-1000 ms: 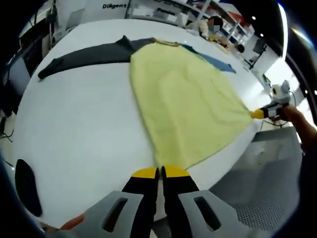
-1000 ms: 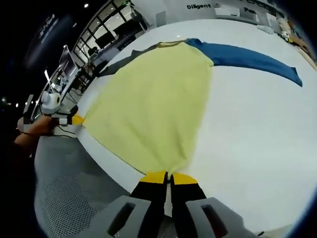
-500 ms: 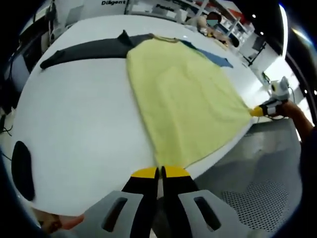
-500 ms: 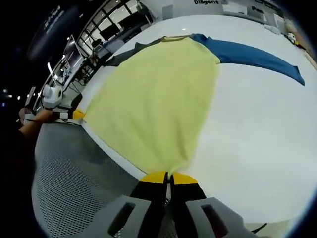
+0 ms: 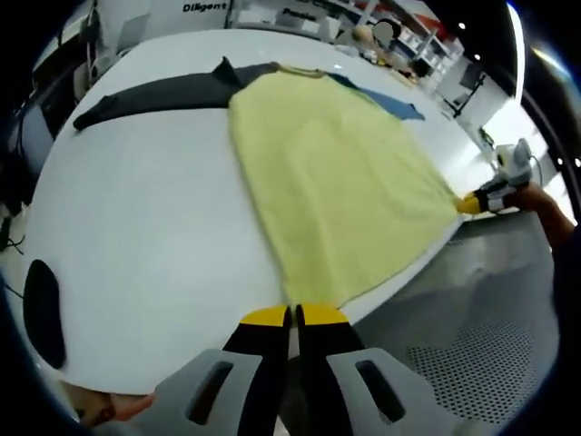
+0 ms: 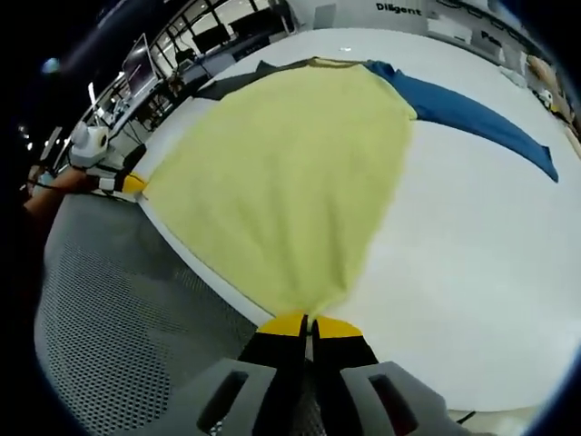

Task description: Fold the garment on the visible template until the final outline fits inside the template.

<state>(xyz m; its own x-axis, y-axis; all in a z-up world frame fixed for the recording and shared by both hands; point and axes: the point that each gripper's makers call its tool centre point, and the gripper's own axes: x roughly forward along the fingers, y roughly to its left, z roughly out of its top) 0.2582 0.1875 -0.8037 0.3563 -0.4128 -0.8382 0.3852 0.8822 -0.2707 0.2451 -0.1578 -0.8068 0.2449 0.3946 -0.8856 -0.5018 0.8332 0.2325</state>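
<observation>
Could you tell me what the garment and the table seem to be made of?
Garment: soft matte knit fabric by the look, yellow body, grey sleeve, blue sleeve; it drapes and wrinkles. Table: smooth white hard surface with a faint sheen, perhaps laminate.

The garment (image 5: 336, 191) lies spread flat on the bench (image 5: 136, 236), its body reaching the near edge and its two sleeves stretching out to either side at the far end. The left gripper (image 5: 292, 315) pinches one near hem corner at the bench edge, and the right gripper (image 6: 309, 324) pinches the other; beyond that edge lies the floor (image 6: 100, 309).
</observation>
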